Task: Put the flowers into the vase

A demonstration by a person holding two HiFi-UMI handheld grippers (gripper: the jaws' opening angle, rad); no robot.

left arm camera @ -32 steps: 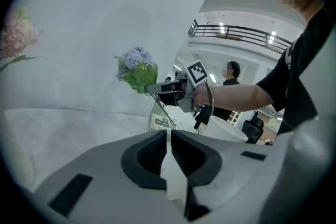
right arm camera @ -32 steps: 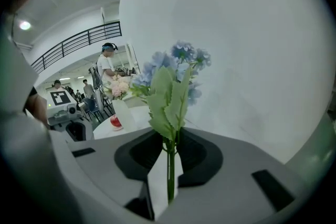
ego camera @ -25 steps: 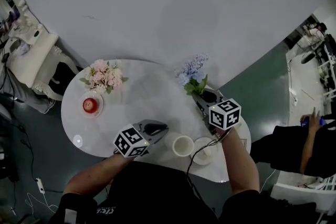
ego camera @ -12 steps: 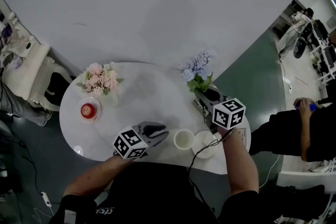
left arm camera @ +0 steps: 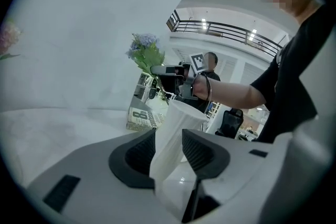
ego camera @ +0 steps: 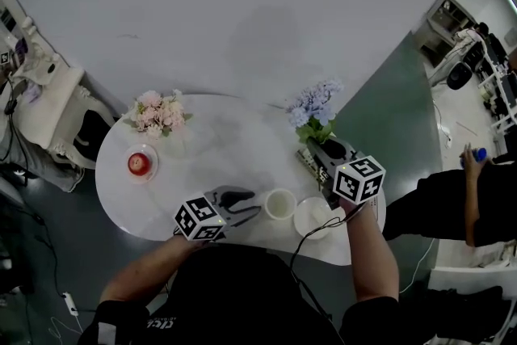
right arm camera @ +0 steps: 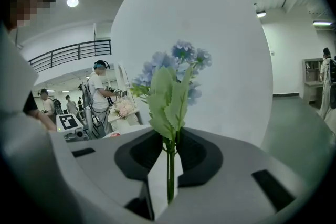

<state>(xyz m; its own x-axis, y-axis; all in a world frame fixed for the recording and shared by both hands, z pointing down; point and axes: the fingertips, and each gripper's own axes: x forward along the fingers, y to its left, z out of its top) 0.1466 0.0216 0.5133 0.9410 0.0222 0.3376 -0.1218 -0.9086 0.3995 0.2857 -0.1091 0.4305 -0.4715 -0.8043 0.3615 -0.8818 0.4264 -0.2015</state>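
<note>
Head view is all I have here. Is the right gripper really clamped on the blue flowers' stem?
Observer: Yes. In the right gripper view, the right gripper has its jaws shut on the green stem of the blue flowers.
Operator: And the left one, by the vase?
Observer: On the left gripper the jaws are opening, and its own view shows the white vase standing between them.

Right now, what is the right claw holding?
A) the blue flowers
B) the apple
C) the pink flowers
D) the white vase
A: the right claw is shut on the green stem of the blue flowers.
</note>
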